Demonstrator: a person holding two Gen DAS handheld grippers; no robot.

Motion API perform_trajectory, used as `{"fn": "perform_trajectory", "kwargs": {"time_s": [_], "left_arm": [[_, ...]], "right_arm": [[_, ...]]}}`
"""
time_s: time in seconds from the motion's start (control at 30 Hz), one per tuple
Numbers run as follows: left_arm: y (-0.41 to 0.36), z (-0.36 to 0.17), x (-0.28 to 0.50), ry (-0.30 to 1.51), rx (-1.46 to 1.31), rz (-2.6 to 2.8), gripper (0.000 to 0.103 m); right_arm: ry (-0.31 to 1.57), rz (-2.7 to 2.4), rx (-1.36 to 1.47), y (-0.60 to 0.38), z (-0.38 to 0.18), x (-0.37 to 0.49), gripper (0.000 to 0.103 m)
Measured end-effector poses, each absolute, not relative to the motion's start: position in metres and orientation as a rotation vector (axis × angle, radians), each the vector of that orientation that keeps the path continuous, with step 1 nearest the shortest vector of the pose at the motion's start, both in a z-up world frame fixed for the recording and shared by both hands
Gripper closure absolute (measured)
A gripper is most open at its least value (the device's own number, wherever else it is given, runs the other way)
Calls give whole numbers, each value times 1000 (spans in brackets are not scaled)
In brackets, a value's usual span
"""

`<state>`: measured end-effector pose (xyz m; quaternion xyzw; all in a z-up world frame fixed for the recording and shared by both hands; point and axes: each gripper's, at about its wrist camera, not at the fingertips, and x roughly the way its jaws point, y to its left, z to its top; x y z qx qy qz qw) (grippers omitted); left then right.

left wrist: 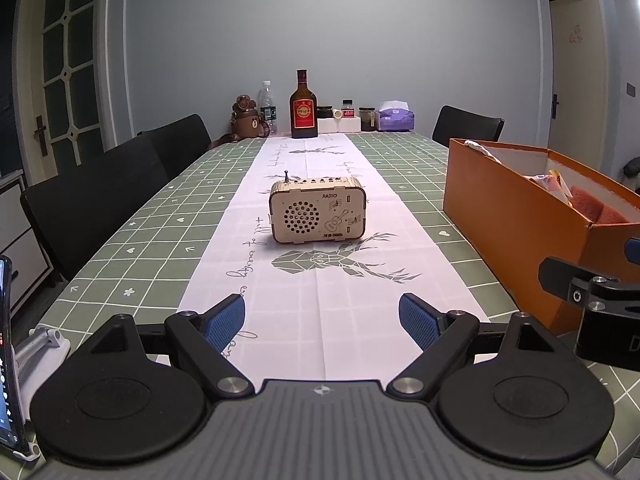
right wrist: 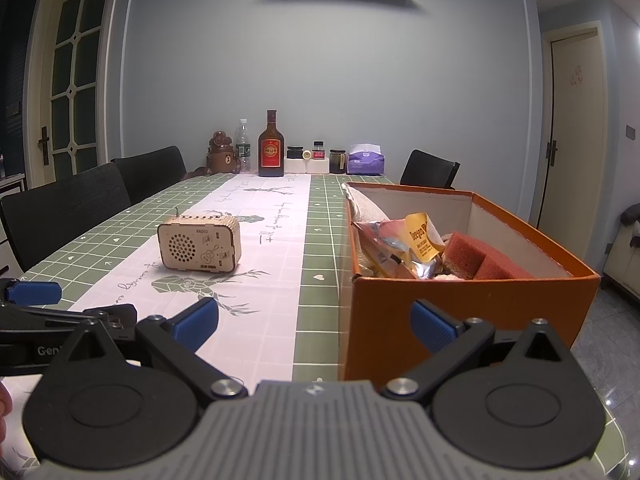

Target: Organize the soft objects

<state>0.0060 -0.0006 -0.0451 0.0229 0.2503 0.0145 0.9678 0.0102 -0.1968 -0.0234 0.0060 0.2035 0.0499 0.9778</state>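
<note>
An orange cardboard box [right wrist: 460, 300] stands on the table's right side; in it lie a red sponge [right wrist: 480, 262], a crinkled snack bag [right wrist: 404, 246] and a white cloth [right wrist: 366, 206]. The same orange box [left wrist: 516, 224] shows at the right of the left wrist view, with the sponge [left wrist: 592, 206] inside. My left gripper [left wrist: 322, 318] is open and empty above the white runner, short of the wooden radio [left wrist: 318, 210]. My right gripper [right wrist: 314, 322] is open and empty, its right finger in front of the box's near wall. The left gripper [right wrist: 36, 300] also appears at the left edge.
The wooden radio [right wrist: 200, 246] sits mid-table on the runner. At the far end stand a brown bottle [left wrist: 303, 106], a water bottle [left wrist: 267, 106], a bear-shaped flask [left wrist: 244, 118], jars and a tissue pack [left wrist: 396, 116]. Black chairs [left wrist: 92, 200] line the left side. A phone [left wrist: 8, 360] stands at the near left.
</note>
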Motion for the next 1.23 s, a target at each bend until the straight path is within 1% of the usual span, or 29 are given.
{"fn": "perform_trajectory", "kwargs": {"time_s": [1.23], "left_arm": [[5, -42, 0, 497, 57, 55, 1]], "right_arm": [[419, 113, 11, -194, -28, 12, 3]]}}
